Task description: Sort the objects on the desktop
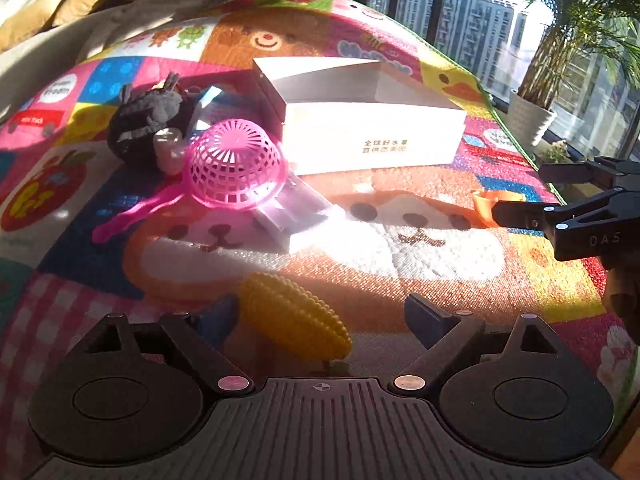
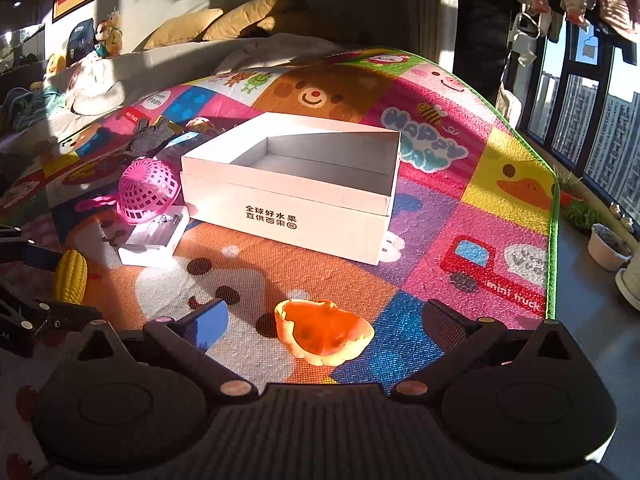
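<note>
1. Left wrist view: left claw [image 1: 320, 312] is sitting wide open on both sides of the yellow toy corn [image 1: 296, 312], which is lying on the play mat [image 1: 400, 240]; contact unclear.
2. Right wrist view: right claw [image 2: 324, 316] is spreading wide around the orange mould [image 2: 324, 332], pads apart from it.
3. White box [image 2: 320, 224] is standing open mid-mat; pink strainer [image 2: 148, 192] is lying inverted just left of it.

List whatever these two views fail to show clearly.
- White box floor: left wrist view, hidden by its sunlit front wall.
- Grey plush toy: right wrist view, mostly behind the pink strainer and box.
- Orange mould: left wrist view, largely covered by the right gripper.
- Small white tray contents: both views, washed out by glare.
</note>
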Tool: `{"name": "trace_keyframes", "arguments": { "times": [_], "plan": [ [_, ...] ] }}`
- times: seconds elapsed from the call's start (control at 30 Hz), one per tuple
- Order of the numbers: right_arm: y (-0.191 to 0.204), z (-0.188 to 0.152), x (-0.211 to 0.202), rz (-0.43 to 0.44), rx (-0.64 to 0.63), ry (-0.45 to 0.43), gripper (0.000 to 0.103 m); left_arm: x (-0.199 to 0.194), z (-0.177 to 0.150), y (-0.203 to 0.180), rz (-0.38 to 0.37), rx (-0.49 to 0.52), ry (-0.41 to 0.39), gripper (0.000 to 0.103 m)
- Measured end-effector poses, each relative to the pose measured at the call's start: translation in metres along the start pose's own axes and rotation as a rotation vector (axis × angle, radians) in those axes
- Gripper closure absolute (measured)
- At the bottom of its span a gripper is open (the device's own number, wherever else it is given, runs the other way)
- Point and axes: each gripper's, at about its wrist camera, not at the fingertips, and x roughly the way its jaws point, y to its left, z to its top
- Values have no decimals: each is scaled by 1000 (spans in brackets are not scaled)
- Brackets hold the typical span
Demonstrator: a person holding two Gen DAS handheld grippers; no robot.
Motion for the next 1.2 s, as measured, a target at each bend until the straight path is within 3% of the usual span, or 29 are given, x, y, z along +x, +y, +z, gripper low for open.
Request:
{"name": "trace_keyframes", "arguments": {
  "times": [0.3,0.4,0.53,0.6,0.7,0.77,0.9,1.13,1.2],
  "plan": [
    [-7,-1,20,-26,98,38,0,-14,-6,-18,-65,46,20,6],
    [-6,-2,20,-19,94,37,0,-14,-7,-21,-121,45,39,6],
    [-6,-5,18,-21,91,43,0,-15,-7,-23,-252,12,57,6],
    [-7,-5,19,-25,92,45,0,-17,-7,-27,-224,35,31,5],
    [-7,-5,20,-24,94,48,1,-13,-7,-29,-55,102,-3,4],
    [-7,-5,23,-12,95,63,12,-9,-8,-29,-9,142,8,4],
    [-6,-6,24,20,108,98,46,-10,-15,-33,-43,172,37,4],
    [7,-25,-3,71,15,128,48,-11,-25,-47,-105,184,66,4],
    [8,-29,-14,66,-12,119,43,-12,-25,-54,-139,182,65,4]
  ]
}}
